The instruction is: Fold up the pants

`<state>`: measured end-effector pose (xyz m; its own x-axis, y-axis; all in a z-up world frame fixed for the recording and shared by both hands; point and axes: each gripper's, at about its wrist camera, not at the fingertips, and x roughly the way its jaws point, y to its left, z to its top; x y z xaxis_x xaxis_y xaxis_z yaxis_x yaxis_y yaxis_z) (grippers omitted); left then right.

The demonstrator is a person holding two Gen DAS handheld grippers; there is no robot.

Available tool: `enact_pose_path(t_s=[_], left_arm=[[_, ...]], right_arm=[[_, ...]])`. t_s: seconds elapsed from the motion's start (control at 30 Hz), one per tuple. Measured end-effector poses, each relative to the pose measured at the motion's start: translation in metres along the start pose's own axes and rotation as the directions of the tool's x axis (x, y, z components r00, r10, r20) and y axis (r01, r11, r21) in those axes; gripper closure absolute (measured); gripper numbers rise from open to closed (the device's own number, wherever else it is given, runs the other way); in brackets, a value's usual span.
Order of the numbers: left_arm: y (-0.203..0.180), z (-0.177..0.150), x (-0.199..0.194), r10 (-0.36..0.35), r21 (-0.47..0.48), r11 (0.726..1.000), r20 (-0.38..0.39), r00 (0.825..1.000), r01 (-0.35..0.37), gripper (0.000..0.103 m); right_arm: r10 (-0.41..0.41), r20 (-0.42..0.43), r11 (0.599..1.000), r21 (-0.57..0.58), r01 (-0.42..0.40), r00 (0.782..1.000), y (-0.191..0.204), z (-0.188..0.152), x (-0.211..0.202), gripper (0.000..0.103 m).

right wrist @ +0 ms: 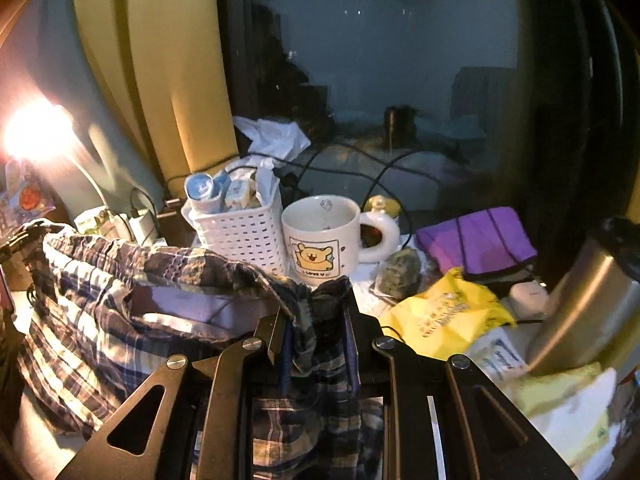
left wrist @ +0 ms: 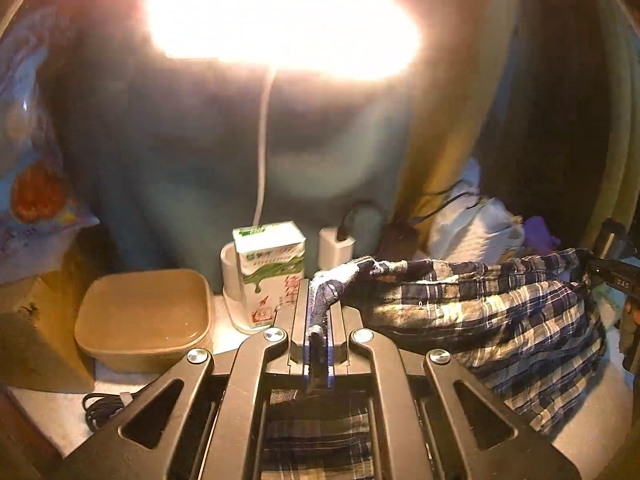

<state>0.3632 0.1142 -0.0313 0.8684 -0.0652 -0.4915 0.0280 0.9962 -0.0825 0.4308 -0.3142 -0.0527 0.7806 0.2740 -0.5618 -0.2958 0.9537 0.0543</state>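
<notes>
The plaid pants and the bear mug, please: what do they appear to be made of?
Plaid pants: thin woven cloth, likely cotton, matte; it crumples and drapes from both tongs. Bear mug: glazed ceramic by its look, with a glossy white surface and thick handle.

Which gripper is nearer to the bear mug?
Right. The right gripper, shut on the plaid pants, sits just before the bear mug; the left gripper is beside the milk carton.

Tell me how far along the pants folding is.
Early stage. Done: both tools grip the plaid pants, left tool and right tool each clamping a waistband end. In hand: the pants hang stretched between them. Left: no fold visible yet.
</notes>
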Motion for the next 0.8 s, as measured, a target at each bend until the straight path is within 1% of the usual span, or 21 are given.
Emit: enact_pose_path(t_s=[0.17,0.2,0.3,0.37,0.4,0.43,0.47,0.5,0.57,0.6,0.63,0.8], left_arm=[[0.011,-0.005,0.033,0.021,-0.008,1.0,-0.059,0.998,-0.021,0.099],[0.013,-0.007,0.042,0.028,-0.009,1.0,-0.085,0.996,-0.029,0.097],[0.018,-0.01,0.062,0.059,-0.009,0.998,-0.127,0.99,-0.06,0.096],[0.022,-0.012,0.067,0.104,-0.007,0.994,-0.124,0.987,-0.106,0.083],[0.025,-0.011,0.067,0.115,-0.015,0.993,-0.117,0.986,-0.118,0.06],[0.028,-0.01,0.065,0.122,-0.028,0.992,-0.111,0.986,-0.126,0.039],[0.032,-0.01,0.063,0.127,-0.042,0.99,-0.104,0.986,-0.132,0.037],[0.034,-0.008,0.06,0.129,-0.05,0.99,-0.099,0.987,-0.134,0.037],[0.035,-0.006,0.054,0.133,-0.044,0.99,-0.097,0.986,-0.137,0.037],[0.035,-0.005,0.049,0.135,-0.038,0.989,-0.098,0.986,-0.14,0.037],[0.033,-0.005,0.045,0.137,-0.035,0.989,-0.1,0.986,-0.141,0.037],[0.013,-0.017,0.014,0.111,0.01,0.994,-0.119,0.987,-0.111,0.036]], right_arm=[[0.0,-0.061,1.0,0.011,0.001,0.998,0.001,-0.004,0.033,0.082],[-0.001,-0.075,1.0,0.013,0.002,0.997,0.001,-0.005,0.04,0.082],[-0.011,-0.11,1.0,0.024,0.013,0.994,0.0,-0.009,0.057,0.082],[-0.027,-0.127,0.999,0.029,0.031,0.992,0.0,-0.011,0.065,0.081],[-0.036,-0.133,0.999,0.03,0.04,0.99,0.0,-0.012,0.068,0.081],[-0.043,-0.139,0.998,0.032,0.048,0.989,-0.001,-0.013,0.07,0.078],[-0.051,-0.142,0.998,0.034,0.057,0.989,-0.002,-0.013,0.072,0.069],[-0.059,-0.141,0.997,0.038,0.065,0.988,-0.003,-0.014,0.073,0.063],[-0.07,-0.134,0.996,0.046,0.077,0.989,-0.006,-0.014,0.072,0.035],[-0.078,-0.125,0.995,0.048,0.085,0.989,-0.006,-0.013,0.069,0.031],[-0.089,-0.117,0.994,0.047,0.095,0.989,-0.006,-0.012,0.067,0.029],[-0.117,-0.093,0.991,0.059,0.123,0.989,-0.012,-0.01,0.047,0.029]])
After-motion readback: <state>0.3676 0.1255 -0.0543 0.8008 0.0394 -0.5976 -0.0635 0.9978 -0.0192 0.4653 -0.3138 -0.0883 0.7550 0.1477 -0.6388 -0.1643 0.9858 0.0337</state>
